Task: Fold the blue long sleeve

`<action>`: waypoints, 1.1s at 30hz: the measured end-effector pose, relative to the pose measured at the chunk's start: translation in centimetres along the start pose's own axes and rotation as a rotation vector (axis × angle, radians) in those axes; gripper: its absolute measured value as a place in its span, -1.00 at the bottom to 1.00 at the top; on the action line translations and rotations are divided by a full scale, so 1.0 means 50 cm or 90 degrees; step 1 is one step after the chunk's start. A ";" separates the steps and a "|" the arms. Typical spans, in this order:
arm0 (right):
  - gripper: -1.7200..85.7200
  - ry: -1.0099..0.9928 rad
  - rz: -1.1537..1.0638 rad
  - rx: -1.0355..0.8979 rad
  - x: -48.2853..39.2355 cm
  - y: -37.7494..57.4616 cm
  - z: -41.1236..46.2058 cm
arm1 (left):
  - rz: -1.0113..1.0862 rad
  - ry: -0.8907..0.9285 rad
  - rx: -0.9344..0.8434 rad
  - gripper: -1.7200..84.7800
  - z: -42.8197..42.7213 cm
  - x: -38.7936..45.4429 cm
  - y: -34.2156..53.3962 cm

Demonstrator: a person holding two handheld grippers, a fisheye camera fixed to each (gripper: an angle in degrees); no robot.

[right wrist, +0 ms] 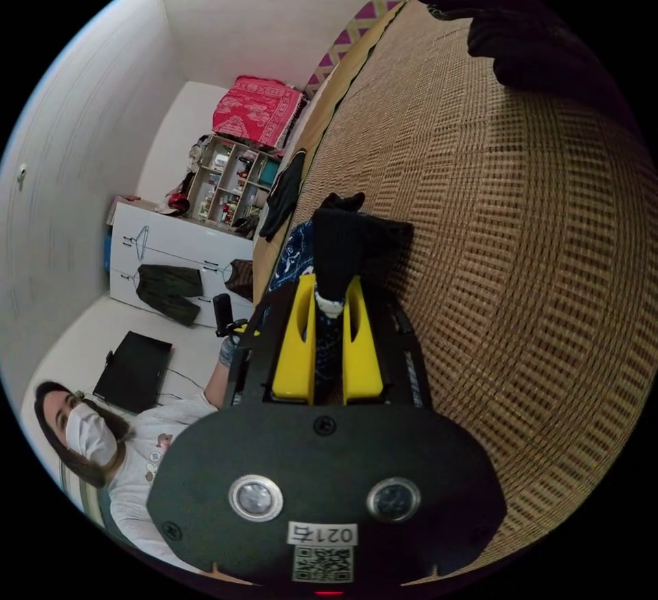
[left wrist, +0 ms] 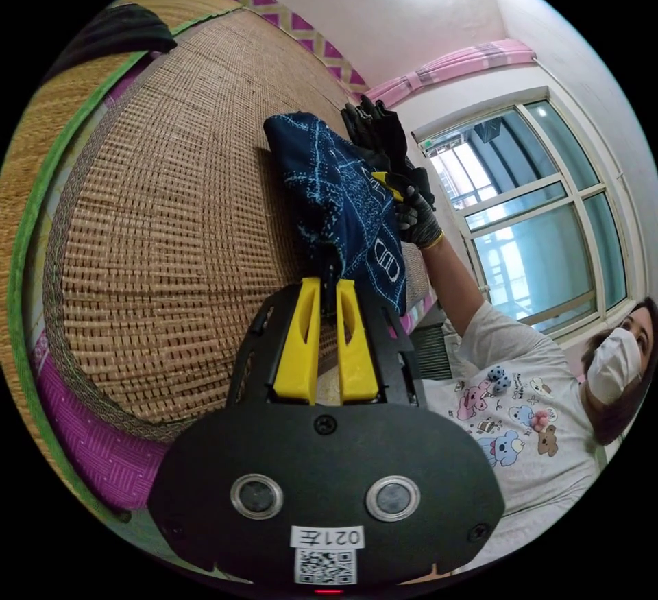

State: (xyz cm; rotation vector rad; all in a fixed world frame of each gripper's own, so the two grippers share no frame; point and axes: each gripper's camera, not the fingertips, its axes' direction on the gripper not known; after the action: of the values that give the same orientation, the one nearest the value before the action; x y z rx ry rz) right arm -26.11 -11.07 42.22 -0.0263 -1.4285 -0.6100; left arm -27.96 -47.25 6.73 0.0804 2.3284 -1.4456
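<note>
The blue long sleeve (left wrist: 343, 202), dark blue with pale line prints, hangs bunched and lifted above the woven mat (left wrist: 171, 216). In the left gripper view my left gripper (left wrist: 329, 288) is shut on its lower edge, yellow jaws close together on the cloth. At the garment's far edge a gloved hand (left wrist: 418, 216) holds my right gripper (left wrist: 385, 182), which pinches the fabric. In the right gripper view my right gripper (right wrist: 329, 291) is shut on a dark fold of the long sleeve (right wrist: 349, 243), and blue printed cloth (right wrist: 288, 257) shows to the left of it.
The woven mat (right wrist: 514, 250) has a green and purple border (left wrist: 27, 230). Black garments lie on it (right wrist: 284, 192), (right wrist: 528, 38). A person in a printed white shirt (left wrist: 521, 415) stands beside it. There is a window (left wrist: 541, 216), a shelf (right wrist: 229, 192) and a white wardrobe (right wrist: 171, 264).
</note>
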 end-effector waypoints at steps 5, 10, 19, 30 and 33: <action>-0.83 -0.024 -0.042 -0.012 -0.078 -0.023 -0.032 | 0.066 0.039 0.021 -0.93 -0.051 0.093 -0.058; -0.83 0.006 -0.120 0.061 -0.193 -0.061 -0.195 | 0.193 0.047 0.033 -0.93 -0.075 0.277 -0.238; -0.77 0.275 -0.049 0.314 -0.245 -0.098 -0.516 | 0.255 -0.031 0.071 -0.88 0.124 0.509 -0.699; -0.67 0.567 -0.056 0.234 -0.224 -0.022 -0.211 | 0.263 -0.133 0.055 -0.98 0.173 0.387 -0.510; -0.67 0.562 -0.196 0.136 -0.315 -0.021 0.004 | 0.295 -0.217 0.091 -0.98 0.112 0.384 -0.366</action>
State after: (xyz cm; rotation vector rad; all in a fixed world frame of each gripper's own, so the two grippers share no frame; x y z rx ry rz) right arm -27.01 -5.96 27.32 0.5763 -0.6255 -0.6044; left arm -48.54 -63.65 13.18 0.3586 1.7840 -1.2692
